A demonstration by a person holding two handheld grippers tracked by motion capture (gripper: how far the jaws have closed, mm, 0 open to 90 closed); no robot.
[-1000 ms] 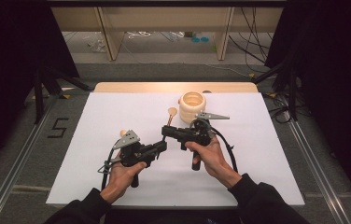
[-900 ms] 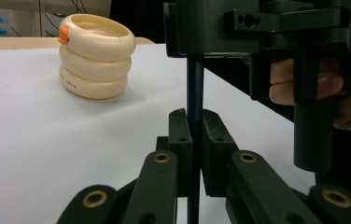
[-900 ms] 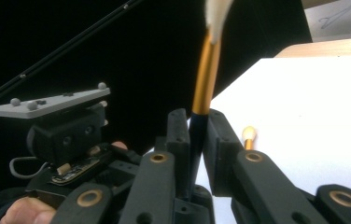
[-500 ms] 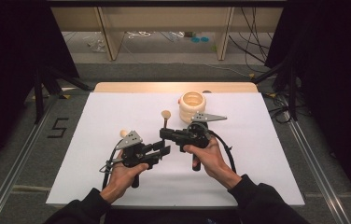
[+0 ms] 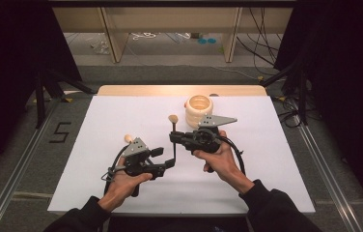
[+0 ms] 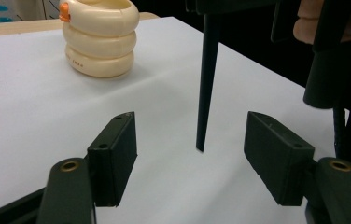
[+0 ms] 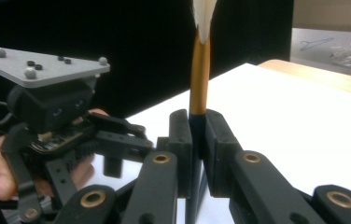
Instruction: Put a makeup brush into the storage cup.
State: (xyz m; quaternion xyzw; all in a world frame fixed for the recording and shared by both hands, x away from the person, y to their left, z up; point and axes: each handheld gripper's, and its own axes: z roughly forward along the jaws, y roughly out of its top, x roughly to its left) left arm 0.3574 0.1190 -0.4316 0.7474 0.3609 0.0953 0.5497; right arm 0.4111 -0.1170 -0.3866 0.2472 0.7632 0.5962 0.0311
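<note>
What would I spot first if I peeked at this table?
Probably the makeup brush standing upright in the middle of the white table, pinched in the right gripper. The left gripper waits open by its dark pointed handle tip, not touching it. Behind, near the table's far edge, sits a cream holder that looks like stacked rings.

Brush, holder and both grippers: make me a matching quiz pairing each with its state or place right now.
Things:
1. brush
2. holder
3. left gripper
4. right gripper

States:
A. open, jaws either side of a black handle tip
B. cream, ringed, standing on the white sheet
C. shut on a handle
D. upright, bristles up

Pairs: 1-D, 2-B, 3-A, 4-C
</note>
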